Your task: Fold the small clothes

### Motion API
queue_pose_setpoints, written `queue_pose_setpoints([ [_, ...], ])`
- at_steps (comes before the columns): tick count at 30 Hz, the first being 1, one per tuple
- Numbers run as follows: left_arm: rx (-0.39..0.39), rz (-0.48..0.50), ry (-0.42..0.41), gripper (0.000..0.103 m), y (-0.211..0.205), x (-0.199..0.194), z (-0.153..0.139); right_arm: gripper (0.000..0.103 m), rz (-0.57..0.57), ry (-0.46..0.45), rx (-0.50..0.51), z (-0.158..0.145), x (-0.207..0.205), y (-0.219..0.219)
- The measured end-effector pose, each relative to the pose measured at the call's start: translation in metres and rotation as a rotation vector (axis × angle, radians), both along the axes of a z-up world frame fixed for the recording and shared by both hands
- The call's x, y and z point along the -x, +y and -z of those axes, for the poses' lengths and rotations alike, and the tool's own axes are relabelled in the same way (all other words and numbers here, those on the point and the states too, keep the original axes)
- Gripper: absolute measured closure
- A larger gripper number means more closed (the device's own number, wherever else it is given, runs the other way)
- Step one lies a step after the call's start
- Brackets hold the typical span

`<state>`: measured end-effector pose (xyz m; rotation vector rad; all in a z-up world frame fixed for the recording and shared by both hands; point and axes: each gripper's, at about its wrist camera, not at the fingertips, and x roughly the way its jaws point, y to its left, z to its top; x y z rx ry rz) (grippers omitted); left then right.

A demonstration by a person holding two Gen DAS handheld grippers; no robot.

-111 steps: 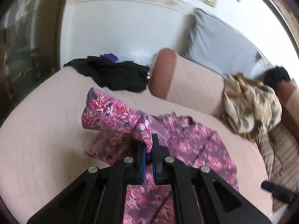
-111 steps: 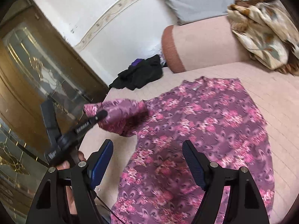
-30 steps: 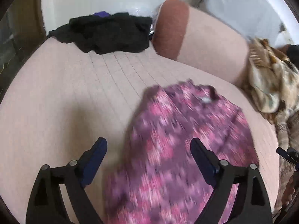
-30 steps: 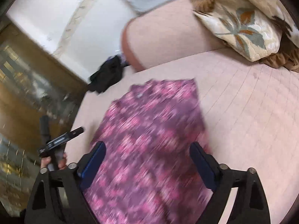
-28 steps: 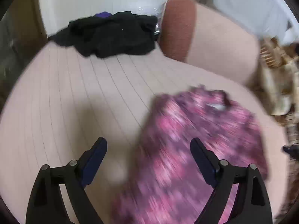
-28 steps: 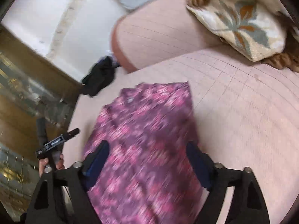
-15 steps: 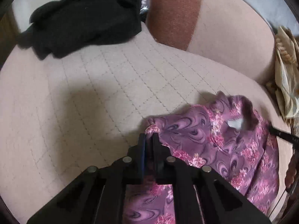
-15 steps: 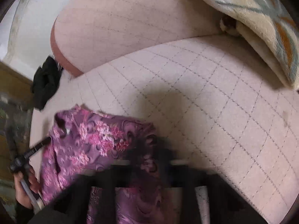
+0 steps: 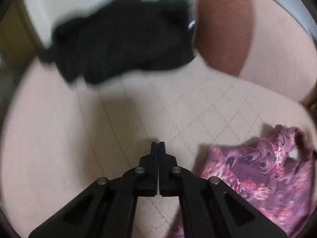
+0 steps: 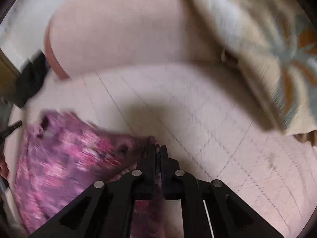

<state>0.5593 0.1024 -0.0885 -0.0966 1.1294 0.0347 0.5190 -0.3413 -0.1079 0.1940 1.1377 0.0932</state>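
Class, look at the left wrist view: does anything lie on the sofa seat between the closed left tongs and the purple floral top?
Nothing visible does. The left tongs are shut on nothing, over bare pink seat. The purple floral top lies just right of them, only open cushion between. The black clothes lie farther back, well clear.

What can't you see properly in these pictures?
- Left view: the black clothes are smeared by motion blur, so I cannot tell what they are.
- Left view: the shirt is cut off by the edge.
- Right view: the gripper hides the cloth it pinches.
- Right view: the blanket is blurred.
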Motion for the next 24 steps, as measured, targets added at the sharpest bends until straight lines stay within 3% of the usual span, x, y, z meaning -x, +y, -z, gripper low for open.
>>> queue_pose_setpoints([
  [1,0.073,-0.021,-0.036,0.103,0.011,0.007,-0.004,0.089,-0.006,-0.036,-0.007,-0.005,0.006,-0.002],
  [2,0.11,-0.015,-0.061,0.102,0.017,0.012,-0.009,0.07,-0.015,-0.046,-0.021,-0.009,0.011,-0.006],
  [3,0.141,0.008,-0.073,0.094,0.02,0.017,-0.014,0.044,-0.02,-0.063,-0.053,-0.016,0.016,-0.011],
  [4,0.157,0.024,-0.077,0.08,0.02,0.019,-0.018,0.036,-0.022,-0.089,-0.081,-0.022,0.02,-0.015],
  [6,0.148,0.032,-0.08,0.054,0.014,0.023,-0.025,0.033,-0.028,-0.104,-0.098,-0.029,0.021,-0.019],
  [10,0.095,0.122,-0.022,0.051,-0.02,0.016,-0.023,0.033,-0.006,-0.072,-0.178,-0.03,0.011,-0.018],
  [13,0.057,0.211,0.054,0.051,-0.049,0.008,-0.004,0.04,0.002,-0.037,-0.197,-0.02,0.003,-0.013],
  [15,-0.019,0.224,0.018,0.056,-0.059,0.008,-0.002,0.06,-0.008,-0.01,-0.197,-0.011,-0.001,-0.008],
  [16,-0.017,0.23,0.011,0.078,-0.062,0.008,-0.003,0.064,-0.015,0.003,-0.191,-0.006,-0.001,-0.002],
  [17,0.0,0.227,0.01,0.088,-0.063,0.007,-0.004,0.069,-0.022,0.001,-0.157,-0.003,-0.002,0.006],
  [19,0.028,0.194,0.015,0.093,-0.059,0.004,-0.004,0.078,-0.036,-0.004,-0.104,-0.004,-0.001,0.012],
  [20,0.033,0.204,0.016,0.094,-0.056,0.004,-0.005,0.089,-0.032,0.002,-0.077,-0.002,-0.001,0.013],
  [22,0.033,0.237,-0.004,0.097,-0.053,0.011,-0.012,0.094,-0.057,0.013,-0.029,-0.003,-0.002,0.018],
  [24,0.078,0.256,-0.09,0.097,-0.043,0.032,-0.045,0.095,-0.071,0.012,-0.008,-0.016,0.003,0.021],
])
